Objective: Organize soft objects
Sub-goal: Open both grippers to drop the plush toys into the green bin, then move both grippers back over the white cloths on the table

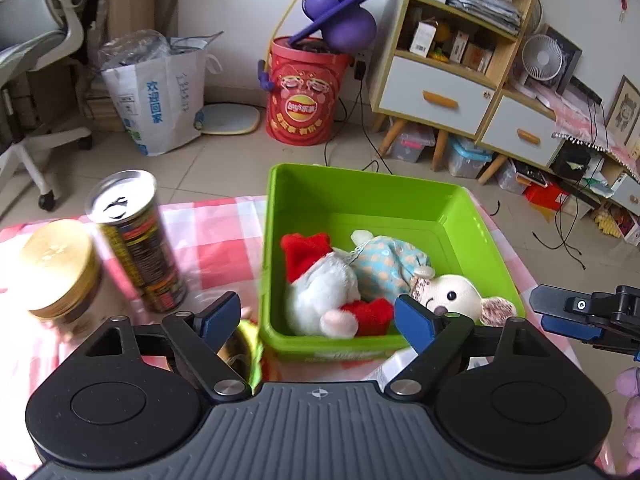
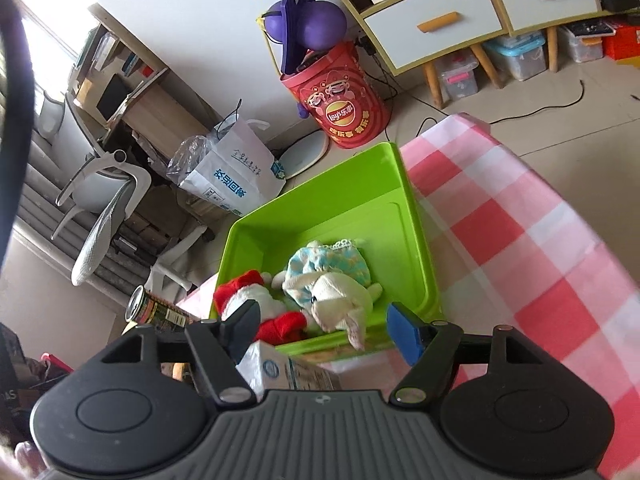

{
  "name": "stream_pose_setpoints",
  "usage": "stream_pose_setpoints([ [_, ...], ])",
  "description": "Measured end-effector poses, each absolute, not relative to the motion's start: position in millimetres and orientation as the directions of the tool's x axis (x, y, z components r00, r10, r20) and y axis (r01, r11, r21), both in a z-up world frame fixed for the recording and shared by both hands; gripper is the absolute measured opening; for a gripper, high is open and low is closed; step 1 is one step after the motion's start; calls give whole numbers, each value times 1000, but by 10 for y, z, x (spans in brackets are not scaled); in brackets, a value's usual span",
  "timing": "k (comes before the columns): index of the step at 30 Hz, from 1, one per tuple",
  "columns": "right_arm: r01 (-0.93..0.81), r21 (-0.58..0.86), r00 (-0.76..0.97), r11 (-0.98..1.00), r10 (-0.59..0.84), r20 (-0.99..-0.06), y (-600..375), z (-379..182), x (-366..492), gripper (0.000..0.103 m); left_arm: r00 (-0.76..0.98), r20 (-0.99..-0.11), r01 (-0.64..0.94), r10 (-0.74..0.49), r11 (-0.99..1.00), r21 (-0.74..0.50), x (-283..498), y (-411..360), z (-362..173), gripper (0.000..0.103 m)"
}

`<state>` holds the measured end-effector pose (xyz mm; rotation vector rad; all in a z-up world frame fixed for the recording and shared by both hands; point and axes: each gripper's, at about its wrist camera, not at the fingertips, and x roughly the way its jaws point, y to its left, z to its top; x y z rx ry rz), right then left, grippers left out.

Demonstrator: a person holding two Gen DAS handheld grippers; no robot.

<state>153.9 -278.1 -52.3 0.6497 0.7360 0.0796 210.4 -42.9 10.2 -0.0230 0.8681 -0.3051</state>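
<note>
In the left wrist view, the left gripper (image 1: 318, 316) stands wide apart with nothing between its blue pads, above the near wall of the bright green plastic box (image 1: 464, 216). The box stands on a pink and white checked cloth (image 1: 216, 240). Inside it lie two soft toys side by side, touching: a white plush toy with red hat and red feet (image 1: 324, 292), and a cream plush mouse in a light blue spotted dress (image 1: 400, 268). Left of the box stand a tall dark printed can with silver lid (image 1: 136, 248) and a round gold tin (image 1: 60, 268). The right gripper (image 1: 560, 312) shows at the right edge.

In the right wrist view, the right gripper (image 2: 322, 330) is partly spread and holds nothing; its pads are over the near edge of the box (image 2: 320, 208). Both toys, the white one (image 2: 256, 304) and the mouse (image 2: 332, 284), rest in the near half of the box. A white printed carton (image 2: 288, 372) lies just under the gripper.
</note>
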Motion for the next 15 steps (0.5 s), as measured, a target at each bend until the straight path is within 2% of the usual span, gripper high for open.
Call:
stream_pose_setpoints([
  [8,145,525,740,839,260,-620,-2695,-400,1186,56,637,-720,237,-277,958,-159,1636,-97,233,96],
  [15,107,489,733,866,264,-627,-2564,-316,904,61,643,-722,215,-257,965,-152,1217,122,218,98],
])
